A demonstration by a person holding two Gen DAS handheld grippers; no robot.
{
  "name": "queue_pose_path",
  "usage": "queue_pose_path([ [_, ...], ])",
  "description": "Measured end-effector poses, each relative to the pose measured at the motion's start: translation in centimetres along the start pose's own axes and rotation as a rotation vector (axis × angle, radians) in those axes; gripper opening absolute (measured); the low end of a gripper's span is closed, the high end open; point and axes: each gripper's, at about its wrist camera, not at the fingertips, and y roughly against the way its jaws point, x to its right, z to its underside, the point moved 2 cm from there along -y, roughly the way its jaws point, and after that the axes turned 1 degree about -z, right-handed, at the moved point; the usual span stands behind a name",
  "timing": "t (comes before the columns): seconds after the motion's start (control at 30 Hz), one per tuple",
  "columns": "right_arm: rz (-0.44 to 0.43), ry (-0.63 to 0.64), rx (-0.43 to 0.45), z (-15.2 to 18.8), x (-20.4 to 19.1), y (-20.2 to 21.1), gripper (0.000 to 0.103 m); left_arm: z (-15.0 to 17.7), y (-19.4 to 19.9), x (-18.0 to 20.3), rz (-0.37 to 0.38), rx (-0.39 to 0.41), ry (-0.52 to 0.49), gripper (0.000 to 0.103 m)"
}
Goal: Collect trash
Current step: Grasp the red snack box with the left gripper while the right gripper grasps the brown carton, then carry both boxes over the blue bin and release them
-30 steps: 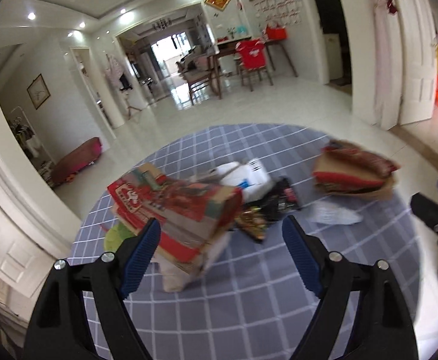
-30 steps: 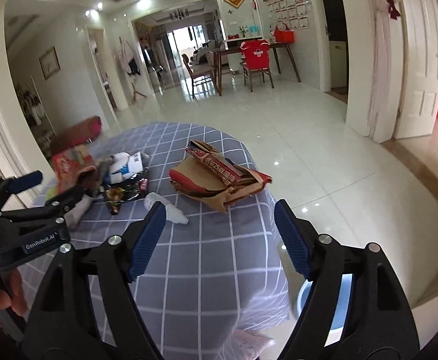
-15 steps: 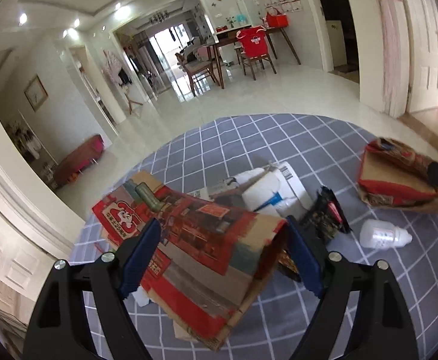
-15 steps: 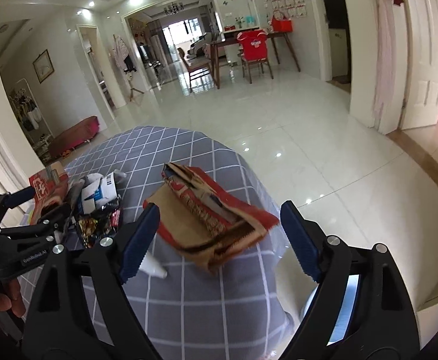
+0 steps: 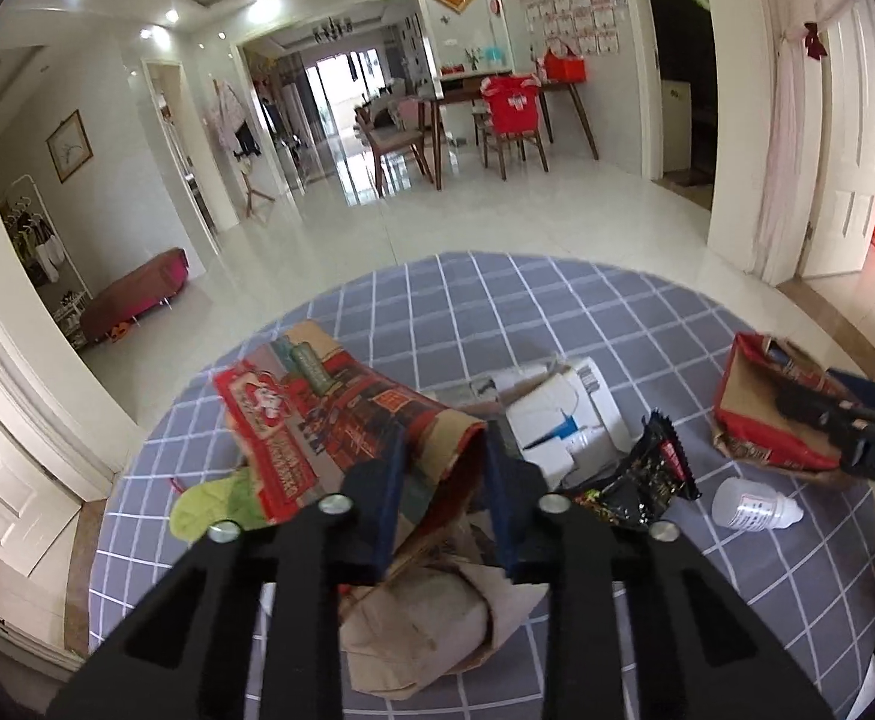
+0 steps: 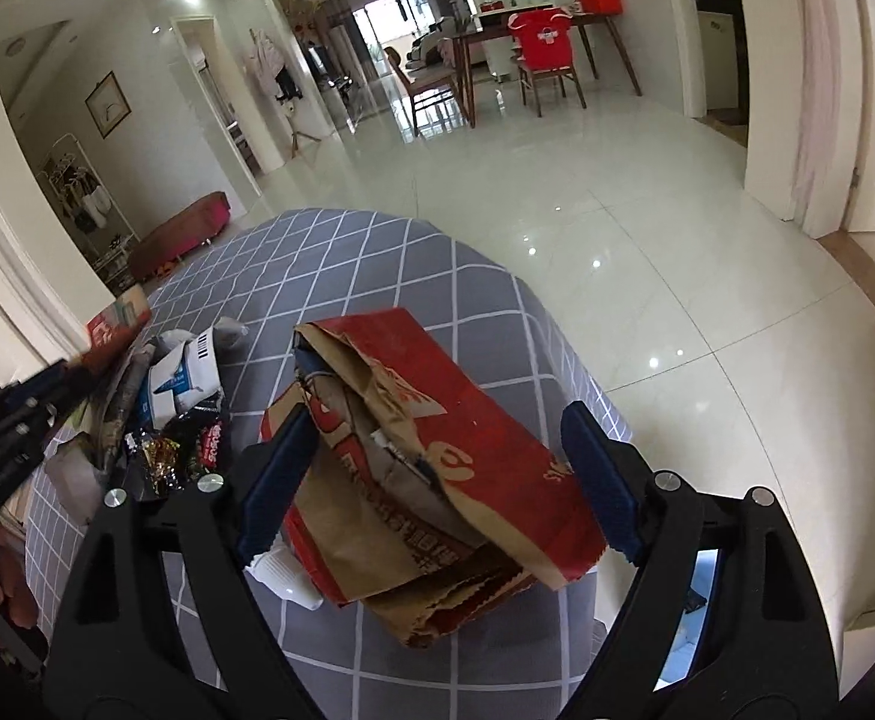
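Currently my left gripper (image 5: 442, 483) is closing its jaws on the rim of the printed paper bag (image 5: 341, 420), low centre of the left view; the pads press the bag's edge. My right gripper (image 6: 437, 474) stands wide, jaws released, with the red-and-brown paper bag (image 6: 431, 468) lying between the fingers, untouched as far as I can see. Both bags rest on the grey checked tablecloth (image 5: 557, 300). Between them: white carton (image 5: 563, 420), black snack wrapper (image 5: 647, 480), small white bottle (image 5: 749, 507).
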Motion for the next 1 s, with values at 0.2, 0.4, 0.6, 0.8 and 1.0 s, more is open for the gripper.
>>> queue_pose_path([
  [0.2,-0.017,0.044,-0.009,0.1,-1.2,0.2,0.049,0.0,3.6,-2.0,-0.014,0.097,0.059,0.009],
  [0.4,0.016,0.090,0.017,0.3,-3.0,1.0,0.028,-0.2,8.1,-3.2,0.005,0.202,0.099,0.007],
  [0.6,0.030,0.113,0.104,0.4,-4.4,3.8,0.023,-0.4,11.4,-3.9,0.089,0.249,0.150,0.006],
  [0.8,0.013,0.109,0.182,0.1,-4.6,8.5,0.023,-0.6,14.2,-1.0,0.161,0.290,0.120,0.006],
  [1.0,0.008,0.065,0.246,0.8,-1.8,13.9,0.023,-0.8,17.1,5.3,0.272,0.316,0.049,0.006],
])
